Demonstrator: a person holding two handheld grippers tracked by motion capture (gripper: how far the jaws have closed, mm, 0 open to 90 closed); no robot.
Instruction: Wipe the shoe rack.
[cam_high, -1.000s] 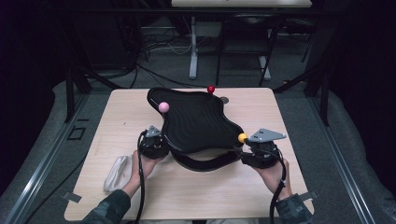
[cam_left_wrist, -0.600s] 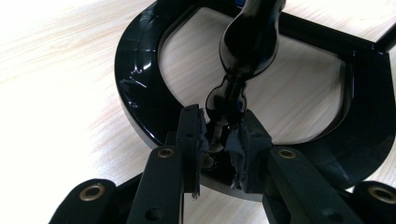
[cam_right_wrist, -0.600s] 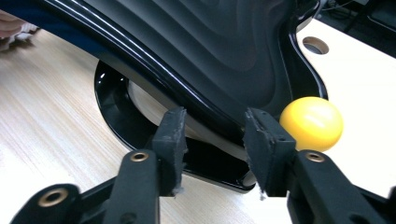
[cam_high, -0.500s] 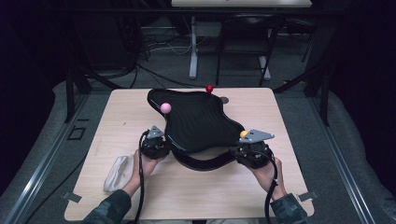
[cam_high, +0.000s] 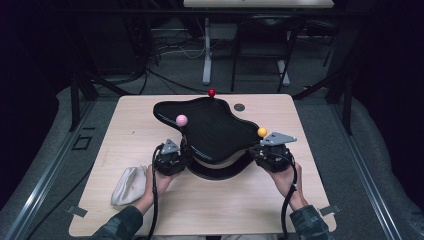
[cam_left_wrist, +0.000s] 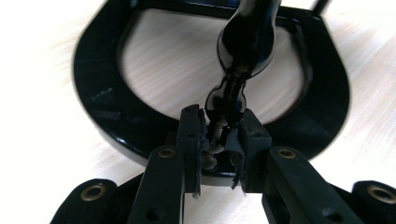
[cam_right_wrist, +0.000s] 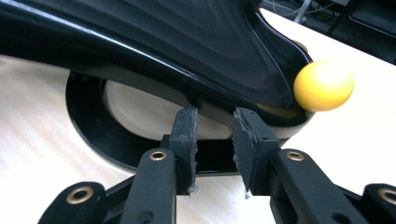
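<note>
The glossy black stand (cam_high: 212, 132) sits mid-table, rigid and slippery, likely bulky; left gripper (cam_left_wrist: 219, 140) pinches a thin upright post, right gripper (cam_right_wrist: 215, 135) closing at its base ring, grip unconfirmed.

I work at a pale wooden table (cam_high: 350, 200) set in a dim room. Grey carpet (cam_high: 380, 165) lies around it on every side, and a metal rail (cam_high: 45, 180) runs along the floor to the table's left (another to its right, harder to make out). Beyond the table's far edge, black cables (cam_high: 170, 55) sprawl over the floor beside the white post (cam_high: 207, 50) of a second desk, whose light top (cam_high: 257, 3) catches the brightest light. Dark frame legs (cam_high: 285, 60) stand past the table too. Farther back, all goes black.
</note>
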